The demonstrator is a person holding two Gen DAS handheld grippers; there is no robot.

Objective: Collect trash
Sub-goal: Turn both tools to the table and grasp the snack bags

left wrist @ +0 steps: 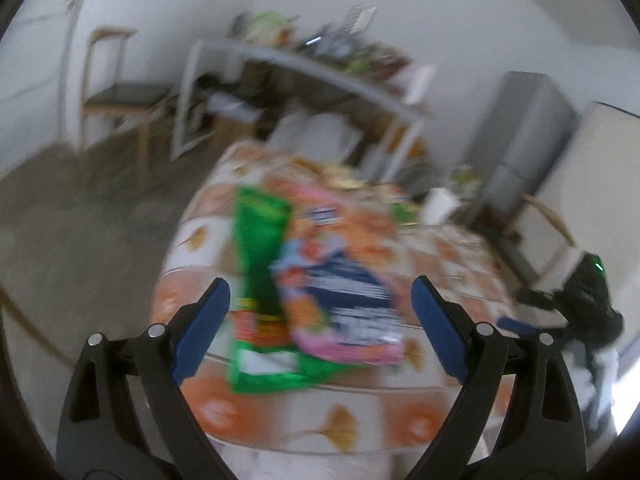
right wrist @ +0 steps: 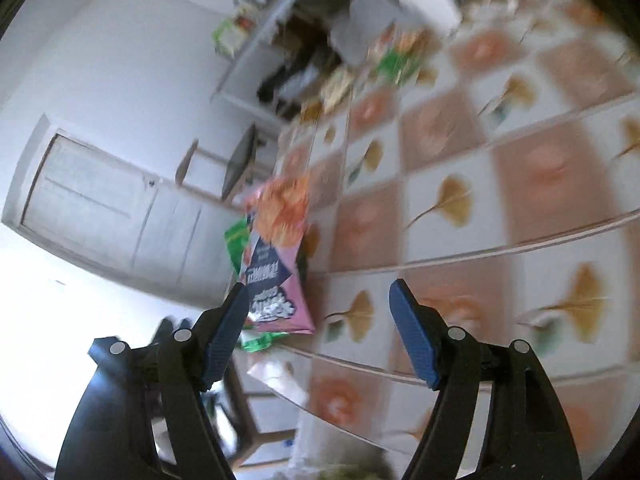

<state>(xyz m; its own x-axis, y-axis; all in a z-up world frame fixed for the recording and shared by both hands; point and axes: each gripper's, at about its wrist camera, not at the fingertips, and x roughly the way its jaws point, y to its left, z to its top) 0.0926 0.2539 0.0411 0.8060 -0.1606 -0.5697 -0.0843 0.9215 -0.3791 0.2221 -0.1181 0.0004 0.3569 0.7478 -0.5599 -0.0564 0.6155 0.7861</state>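
Both views are blurred. A pink and orange snack bag lies partly over a green snack bag on a table with an orange and white leaf-patterned cloth. My left gripper is open just short of them, and both bags show in the gap between its blue pads. In the right wrist view the pink bag and the green bag lie at the cloth's edge. My right gripper is open, with its left pad beside the pink bag's corner and nothing gripped.
More wrappers and a white cup sit at the table's far end. Behind stand a cluttered shelf unit, a wooden chair and a grey cabinet. A white door is off the table's side.
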